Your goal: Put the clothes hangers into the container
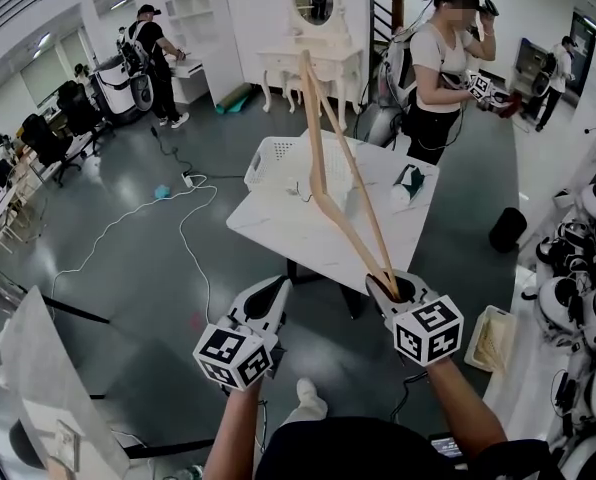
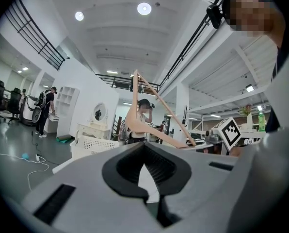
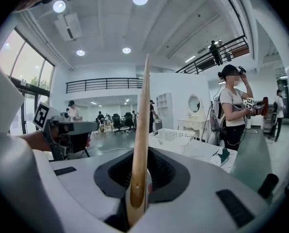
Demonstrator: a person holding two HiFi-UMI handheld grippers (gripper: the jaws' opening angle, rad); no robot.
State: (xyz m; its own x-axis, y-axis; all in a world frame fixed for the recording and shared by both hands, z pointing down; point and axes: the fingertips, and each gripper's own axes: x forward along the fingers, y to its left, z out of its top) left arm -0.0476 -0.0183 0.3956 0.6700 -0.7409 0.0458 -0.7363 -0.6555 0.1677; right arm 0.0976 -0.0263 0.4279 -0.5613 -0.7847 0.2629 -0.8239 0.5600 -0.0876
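Observation:
A wooden clothes hanger (image 1: 328,168) stands tilted up over the white table (image 1: 278,233). My right gripper (image 1: 393,286) is shut on its lower end, in front of the table's near edge. In the right gripper view the hanger (image 3: 142,130) rises straight up from between the jaws of the right gripper (image 3: 138,198). The white lattice basket (image 1: 274,164) sits on the table's far left part, beyond the hanger, and appears again as the basket (image 3: 171,137). My left gripper (image 1: 275,290) hangs beside the right one, shut and empty; the left gripper (image 2: 145,147) faces the basket (image 2: 93,144) and the hanger (image 2: 154,93).
A green and white item (image 1: 408,183) lies on the table's right part. A person (image 1: 438,68) stands behind the table. Cables (image 1: 128,218) run over the floor at left. A black bin (image 1: 506,230) and white machines (image 1: 588,268) stand at right, a white vanity (image 1: 313,63) behind.

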